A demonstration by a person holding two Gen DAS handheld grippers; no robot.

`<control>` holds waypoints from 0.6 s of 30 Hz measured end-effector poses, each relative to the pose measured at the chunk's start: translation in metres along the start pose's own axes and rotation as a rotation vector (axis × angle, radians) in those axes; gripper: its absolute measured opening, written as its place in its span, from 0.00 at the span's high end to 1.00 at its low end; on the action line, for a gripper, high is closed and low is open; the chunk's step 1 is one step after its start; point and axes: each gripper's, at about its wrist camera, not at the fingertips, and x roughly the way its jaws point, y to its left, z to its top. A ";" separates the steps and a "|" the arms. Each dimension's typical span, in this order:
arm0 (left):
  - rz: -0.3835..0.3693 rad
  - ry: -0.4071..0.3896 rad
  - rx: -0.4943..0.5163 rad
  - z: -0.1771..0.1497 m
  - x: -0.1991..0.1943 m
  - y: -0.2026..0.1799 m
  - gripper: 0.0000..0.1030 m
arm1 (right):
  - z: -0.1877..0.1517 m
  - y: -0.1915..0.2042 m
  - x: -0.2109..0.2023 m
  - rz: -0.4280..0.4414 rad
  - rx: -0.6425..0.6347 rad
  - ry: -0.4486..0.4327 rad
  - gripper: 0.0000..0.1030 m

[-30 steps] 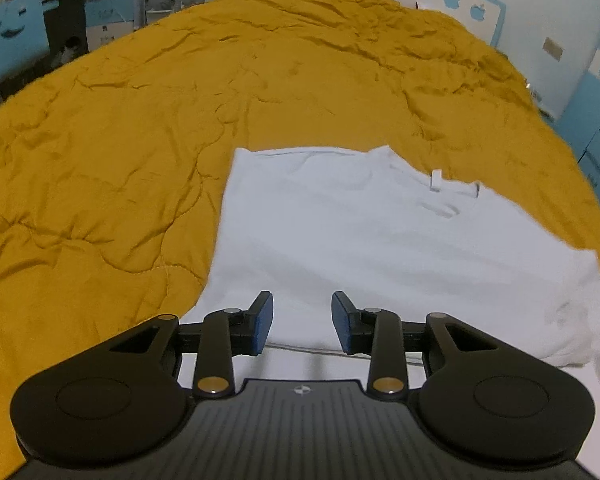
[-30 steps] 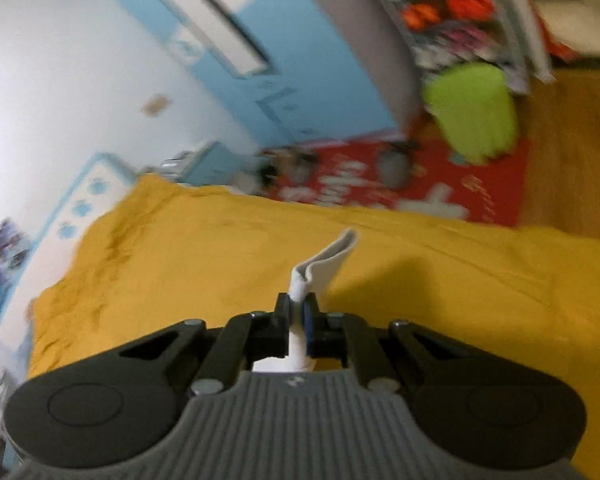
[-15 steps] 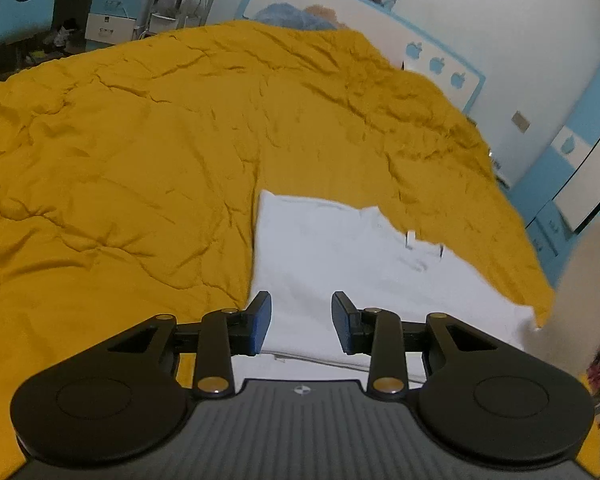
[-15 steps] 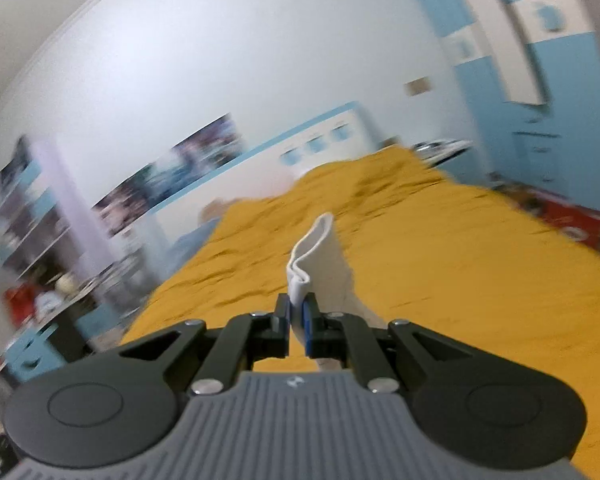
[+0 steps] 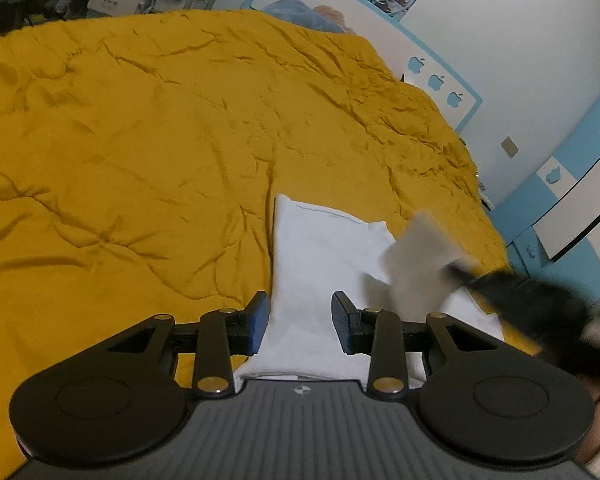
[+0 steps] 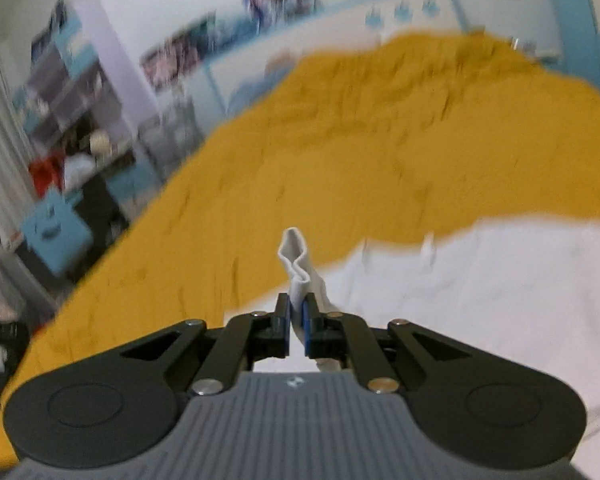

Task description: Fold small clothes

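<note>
Garment: white shirt (image 5: pixel 316 264) lies flat on yellow quilt (image 5: pixel 140 152), partly folded, straight long edge twd quilt's open side; in right wrist view the white cloth (image 6: pixel 480 300) fills lower right of frame
Left gripper (image 5: pixel 300 320): low over near end of shirt, fingers apart w/ gap between blue pads, nothing between them; shirt shows through the gap, whether pads touch cloth – can't tell
Right gripper (image 6: pixel 298 328): fingers together, clamped on a thin fold of the shirt's white fabric; pinched bit sticks up past tips as a small doubled loop
Right gripper, seen from left wrist: dark blurred shape (image 5: pixel 540 304) at right edge, a flap of cloth lifted off the shirt at its tip, hanging above the flat part
Blur: right wrist view smeared all over, left wrist view sharp except the right gripper + flap
Quilt: wrinkled, covers whole bed, shirt near its close end
Bkgd: headboard (image 5: pixel 432 64) w/ apple shapes, white wall, blue/white cupboards (image 5: pixel 572 208) at right; shelves (image 6: pixel 72 92) + blue chair (image 6: pixel 54 232) at left in right wrist view
</note>
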 end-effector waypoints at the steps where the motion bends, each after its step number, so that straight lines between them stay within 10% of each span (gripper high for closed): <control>1: -0.014 0.002 -0.004 0.001 0.004 0.001 0.61 | -0.010 0.000 0.014 0.003 -0.002 0.032 1.00; 8: -0.069 0.030 -0.066 0.001 0.029 0.013 0.54 | -0.065 0.000 0.060 0.135 0.002 0.228 0.71; 18: -0.057 0.104 -0.050 0.002 0.084 -0.004 0.53 | -0.032 -0.058 0.017 0.121 0.012 0.168 0.65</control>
